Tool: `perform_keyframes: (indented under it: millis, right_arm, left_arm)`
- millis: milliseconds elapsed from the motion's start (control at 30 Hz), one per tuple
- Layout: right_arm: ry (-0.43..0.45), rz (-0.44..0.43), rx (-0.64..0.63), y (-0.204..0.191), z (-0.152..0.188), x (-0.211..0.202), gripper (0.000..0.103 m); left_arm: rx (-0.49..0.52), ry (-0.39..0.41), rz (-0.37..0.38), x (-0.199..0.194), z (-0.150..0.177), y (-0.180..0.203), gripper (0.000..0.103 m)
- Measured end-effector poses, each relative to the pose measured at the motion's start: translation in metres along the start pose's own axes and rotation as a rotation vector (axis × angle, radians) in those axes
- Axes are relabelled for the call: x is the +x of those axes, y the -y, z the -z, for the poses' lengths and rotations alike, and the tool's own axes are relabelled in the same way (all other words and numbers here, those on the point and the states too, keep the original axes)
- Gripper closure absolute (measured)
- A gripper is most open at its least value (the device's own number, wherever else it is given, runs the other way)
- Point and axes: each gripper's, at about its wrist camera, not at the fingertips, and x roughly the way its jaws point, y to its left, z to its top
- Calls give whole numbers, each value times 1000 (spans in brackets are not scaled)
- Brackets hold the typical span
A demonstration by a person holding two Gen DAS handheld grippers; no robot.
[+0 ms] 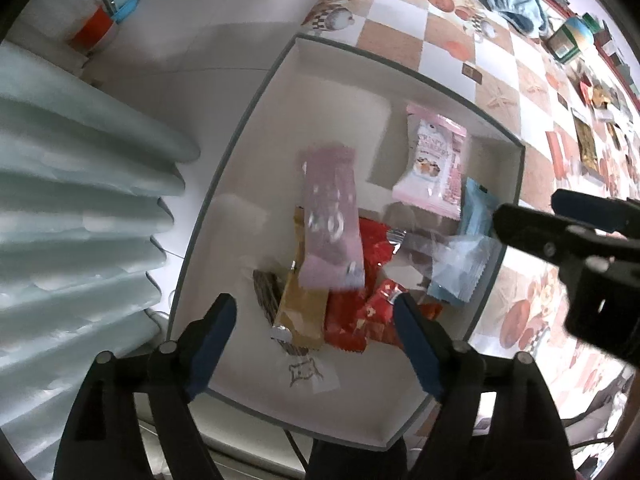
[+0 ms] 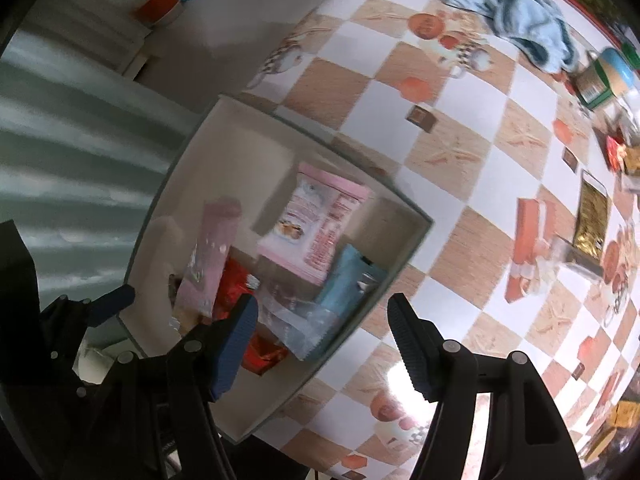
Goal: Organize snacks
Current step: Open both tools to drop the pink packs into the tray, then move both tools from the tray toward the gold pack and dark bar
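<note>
A white open box (image 1: pixel 516 168) sits at the table's edge and holds several snack packs. A blurred pink pack (image 1: pixel 330 216) lies on or just above the pile, over a tan pack (image 1: pixel 302 312) and red packs (image 1: pixel 360 320). A pink-and-white bag (image 1: pixel 434 168) and a light blue pack (image 1: pixel 474 208) lie further in. My left gripper (image 1: pixel 316 326) is open and empty over the box. My right gripper (image 2: pixel 322 330) is open and empty above the box's right rim (image 2: pixel 404 252); it also shows in the left wrist view (image 1: pixel 560 216).
The table has a checkered orange-and-white cloth (image 2: pixel 460 112). A blue towel (image 2: pixel 516 4) lies at the far end. More snack packs (image 2: pixel 592 216) lie on the right of the table. A pale curtain (image 1: pixel 72 208) hangs left of the box.
</note>
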Motion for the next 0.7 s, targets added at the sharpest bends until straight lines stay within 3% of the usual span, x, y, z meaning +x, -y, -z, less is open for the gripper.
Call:
perform_keyframes:
  millis: [67, 133, 267, 300, 467, 700]
  right_arm:
    - [1, 1, 20, 10, 5, -4, 33]
    - [11, 6, 38, 20, 14, -10, 6]
    - [20, 11, 71, 41, 26, -20, 6]
    - [20, 11, 84, 47, 30, -22, 6]
    - [22, 28, 156, 73, 47, -27, 0]
    - [-60, 85, 290, 118, 86, -14, 1]
  left_arm:
    - [2, 1, 2, -1, 1, 2, 7]
    - [-3, -1, 20, -4, 2, 4, 7]
    - [-22, -19, 56, -7, 3, 6, 6]
    - [-22, -22, 56, -9, 5, 6, 0]
    - [8, -42, 79, -12, 10, 19, 0]
    - [73, -68, 105, -18, 20, 50, 0]
